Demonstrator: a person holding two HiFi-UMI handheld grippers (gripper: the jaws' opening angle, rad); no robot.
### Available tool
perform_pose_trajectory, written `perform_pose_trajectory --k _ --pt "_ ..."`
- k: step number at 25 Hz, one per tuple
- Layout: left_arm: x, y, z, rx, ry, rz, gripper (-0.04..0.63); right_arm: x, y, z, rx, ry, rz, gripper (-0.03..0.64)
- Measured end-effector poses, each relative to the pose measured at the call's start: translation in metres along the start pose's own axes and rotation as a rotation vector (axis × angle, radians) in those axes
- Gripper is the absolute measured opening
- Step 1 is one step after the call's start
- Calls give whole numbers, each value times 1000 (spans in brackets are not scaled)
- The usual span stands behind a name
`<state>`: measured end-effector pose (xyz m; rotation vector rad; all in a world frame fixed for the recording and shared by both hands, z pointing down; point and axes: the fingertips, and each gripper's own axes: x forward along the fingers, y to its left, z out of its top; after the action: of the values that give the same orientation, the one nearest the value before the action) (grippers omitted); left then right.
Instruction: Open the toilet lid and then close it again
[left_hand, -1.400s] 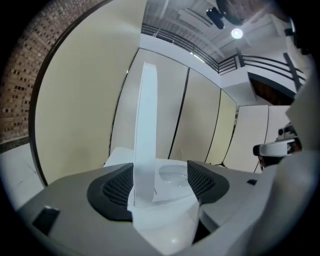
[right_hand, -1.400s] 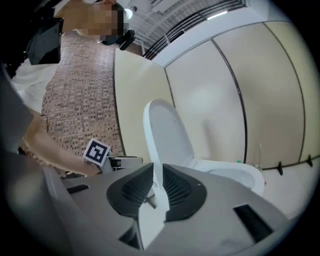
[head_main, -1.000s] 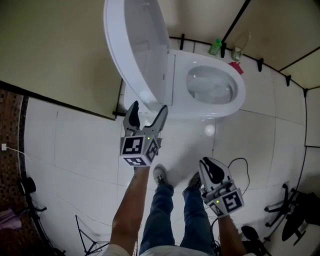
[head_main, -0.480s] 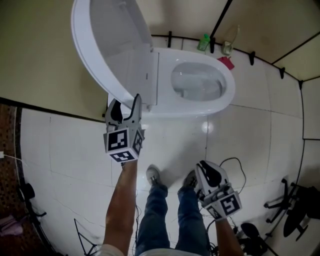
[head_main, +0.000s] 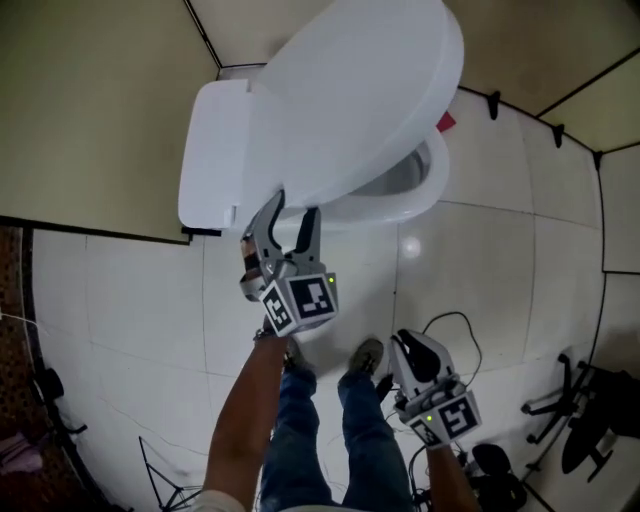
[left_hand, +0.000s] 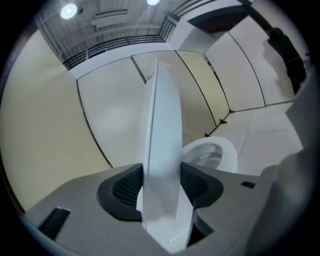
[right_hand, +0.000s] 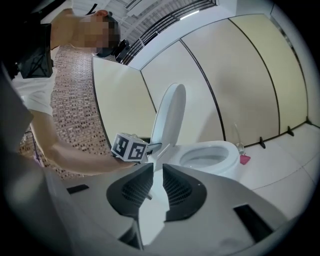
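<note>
The jaws of the left gripper have just been closing and now pinch the edge of the toilet lid, with one ribbed pad pressed on each face of the white panel. In the left gripper view the lid runs edge-on from the jaws toward 12 o'clock. The bowl shows past it at 3 o'clock.

The jaws of the right gripper are pressed together with nothing between them; only a thin slit shows between the pads.

In the head view the left gripper sits near the middle and points toward 12 o'clock at the lid's near rim. The lid stands raised and tilted, spreading toward 1 o'clock and covering most of the bowl, whose front rim peeks out at 3 o'clock. The right gripper hangs at 5 o'clock, well apart from the toilet, above the tiled floor.

A pink thing lies just beside the bowl. The person's legs stand between the two grippers, and a dark cable loops on the floor near the right gripper.
</note>
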<state>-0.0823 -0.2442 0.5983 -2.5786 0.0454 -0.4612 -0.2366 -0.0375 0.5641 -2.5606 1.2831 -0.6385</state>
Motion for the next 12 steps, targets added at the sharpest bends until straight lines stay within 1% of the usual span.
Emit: perform_pose_trajectory --k 3,6,9,12 --pt "4 -15 0 97 3 26 233 -20 -25 -8 32 11 -20 52" --pt "9 -35 -5 192 10 24 233 -38 -45 -21 62 30 -35 52" --pt "17 -52 -15 296 34 27 235 -46 -55 -29 69 42 -46 52" --pt "25 -70 -25 415 50 26 235 -52 -62 -34 82 45 -48 52"
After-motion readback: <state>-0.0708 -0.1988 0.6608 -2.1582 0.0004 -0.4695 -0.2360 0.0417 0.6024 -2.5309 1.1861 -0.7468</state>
